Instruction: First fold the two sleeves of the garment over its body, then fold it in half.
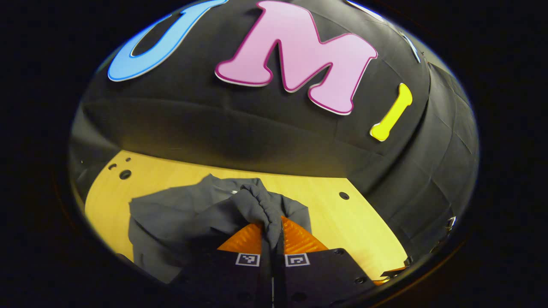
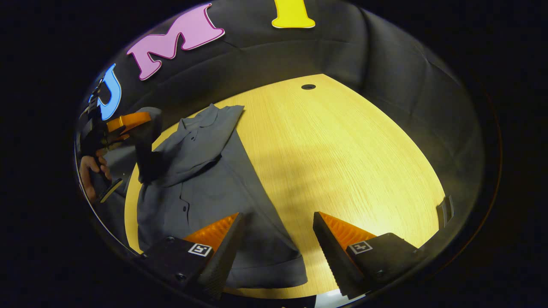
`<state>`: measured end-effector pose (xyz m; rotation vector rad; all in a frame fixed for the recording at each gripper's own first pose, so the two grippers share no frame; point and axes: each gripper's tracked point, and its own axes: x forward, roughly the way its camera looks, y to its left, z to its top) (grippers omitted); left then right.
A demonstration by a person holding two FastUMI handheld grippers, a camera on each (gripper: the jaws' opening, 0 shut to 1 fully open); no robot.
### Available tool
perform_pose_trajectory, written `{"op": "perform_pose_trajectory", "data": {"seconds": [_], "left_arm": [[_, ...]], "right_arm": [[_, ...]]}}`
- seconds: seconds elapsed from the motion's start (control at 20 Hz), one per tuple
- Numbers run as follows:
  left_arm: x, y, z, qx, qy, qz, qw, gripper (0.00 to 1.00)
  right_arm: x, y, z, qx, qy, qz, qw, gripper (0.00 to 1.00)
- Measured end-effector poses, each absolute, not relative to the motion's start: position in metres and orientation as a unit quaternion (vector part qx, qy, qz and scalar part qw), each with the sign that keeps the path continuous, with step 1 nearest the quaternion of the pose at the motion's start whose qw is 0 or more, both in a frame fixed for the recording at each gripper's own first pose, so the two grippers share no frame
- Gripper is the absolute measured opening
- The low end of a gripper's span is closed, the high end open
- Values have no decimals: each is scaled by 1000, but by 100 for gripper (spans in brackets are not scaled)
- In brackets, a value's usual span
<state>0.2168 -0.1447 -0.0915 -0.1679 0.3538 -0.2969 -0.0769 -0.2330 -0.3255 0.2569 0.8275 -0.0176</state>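
The gray shirt (image 2: 201, 179) lies on the yellow counter (image 2: 342, 149), at the lower left of the right gripper view. The left claw (image 1: 271, 233) pinches a bunched sleeve (image 1: 257, 201), probably lifted a little. The right claw (image 2: 276, 239) hangs wide open over the shirt's bottom edge.

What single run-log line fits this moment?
left tool: shut on sleeve, lifted | right tool: open over shirt | table: shirt partly folded

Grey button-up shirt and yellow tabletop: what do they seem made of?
Grey button-up shirt: looks like thin matte woven cloth; it creases softly and bunches where the left claw pinches it. Yellow tabletop: likely wood-grain laminate or veneer, fine straight grain with a light sheen.
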Motion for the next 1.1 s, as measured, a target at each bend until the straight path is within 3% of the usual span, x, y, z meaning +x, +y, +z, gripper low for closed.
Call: {"op": "perform_pose_trajectory", "data": {"seconds": [0.35,0.6,0.65,0.7,0.85,0.95,1.0,1.1], "left_arm": [[225,-209,-131,-73,226,-181,954,12],[225,-225,-157,-60,256,-183,947,22],[223,-225,-159,-60,257,-183,947,34],[220,-223,-159,-61,257,-183,947,36],[212,-197,-158,-45,252,-164,953,70],[201,-166,-154,-22,242,-142,960,81],[193,-148,-156,-8,238,-130,963,95],[169,-107,-158,16,236,-106,966,96]], "right_arm": [[-95,-255,-331,140,408,-27,902,99],[-100,-267,-333,156,408,-42,899,99],[-100,-267,-333,158,408,-42,898,99],[-99,-268,-332,159,408,-42,898,99],[-96,-266,-330,161,408,-37,898,99],[-93,-261,-331,162,410,-30,897,99],[-92,-257,-332,163,413,-24,896,99],[-90,-244,-336,165,422,-7,892,99]]}}
